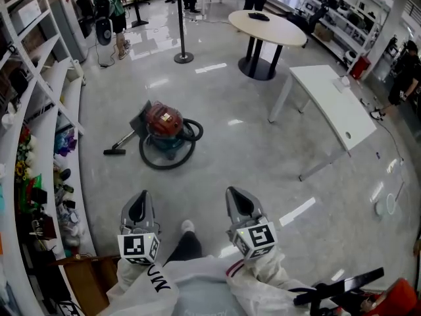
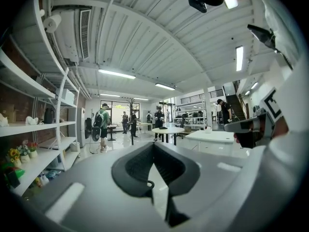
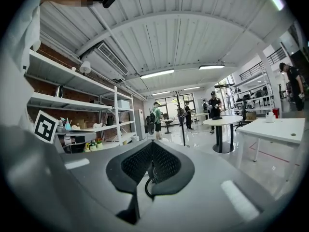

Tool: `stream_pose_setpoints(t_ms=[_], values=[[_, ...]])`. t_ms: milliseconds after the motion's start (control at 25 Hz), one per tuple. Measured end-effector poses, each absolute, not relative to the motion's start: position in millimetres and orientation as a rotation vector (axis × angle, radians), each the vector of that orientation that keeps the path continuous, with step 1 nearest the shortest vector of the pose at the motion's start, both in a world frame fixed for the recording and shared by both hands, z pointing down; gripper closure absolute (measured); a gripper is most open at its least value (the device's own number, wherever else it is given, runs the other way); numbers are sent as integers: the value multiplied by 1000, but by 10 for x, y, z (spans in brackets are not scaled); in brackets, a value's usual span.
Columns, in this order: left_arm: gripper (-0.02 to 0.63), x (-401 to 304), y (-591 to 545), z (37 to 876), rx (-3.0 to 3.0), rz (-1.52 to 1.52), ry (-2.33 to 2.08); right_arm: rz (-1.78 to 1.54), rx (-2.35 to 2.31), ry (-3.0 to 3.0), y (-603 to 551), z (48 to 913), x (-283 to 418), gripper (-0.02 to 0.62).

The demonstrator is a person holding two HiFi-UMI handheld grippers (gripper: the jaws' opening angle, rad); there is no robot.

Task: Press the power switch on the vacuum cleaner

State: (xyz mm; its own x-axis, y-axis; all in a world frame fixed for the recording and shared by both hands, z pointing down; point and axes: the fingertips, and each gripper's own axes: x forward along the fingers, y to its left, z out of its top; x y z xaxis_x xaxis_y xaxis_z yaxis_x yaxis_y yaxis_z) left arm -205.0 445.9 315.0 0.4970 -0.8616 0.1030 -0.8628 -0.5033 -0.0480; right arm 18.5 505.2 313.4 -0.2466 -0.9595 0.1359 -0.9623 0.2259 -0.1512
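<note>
Well ahead, vacuum cleaner point(image 1: 164, 125) on floor point(image 1: 263, 166), its power switch indistinct.

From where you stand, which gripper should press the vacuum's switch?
Left, probably. The vacuum cleaner lies ahead-left on the floor, nearer the left gripper than the right gripper. Both are shut, empty and far off.

- The glossy grey floor point(image 1: 263, 170) carries a red vacuum cleaner point(image 1: 163, 122), its hose point(image 1: 195, 131) looped around it.
- A round counter point(image 1: 266, 26), a long white counter point(image 1: 332, 101) and a post point(image 1: 182, 25) stand on it too.
</note>
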Motion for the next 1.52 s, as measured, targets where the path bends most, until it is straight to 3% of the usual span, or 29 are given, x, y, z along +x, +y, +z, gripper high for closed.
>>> stream_pose_setpoints(t_ms=[1040, 1520], values=[[606, -2341, 2855, 3137, 2728, 139, -1521, 285, 1877, -2441, 3333, 3034, -231, 595], [606, -2316, 2527, 3201, 2739, 134, -1454, 301, 1916, -2381, 3082, 3074, -197, 595]])
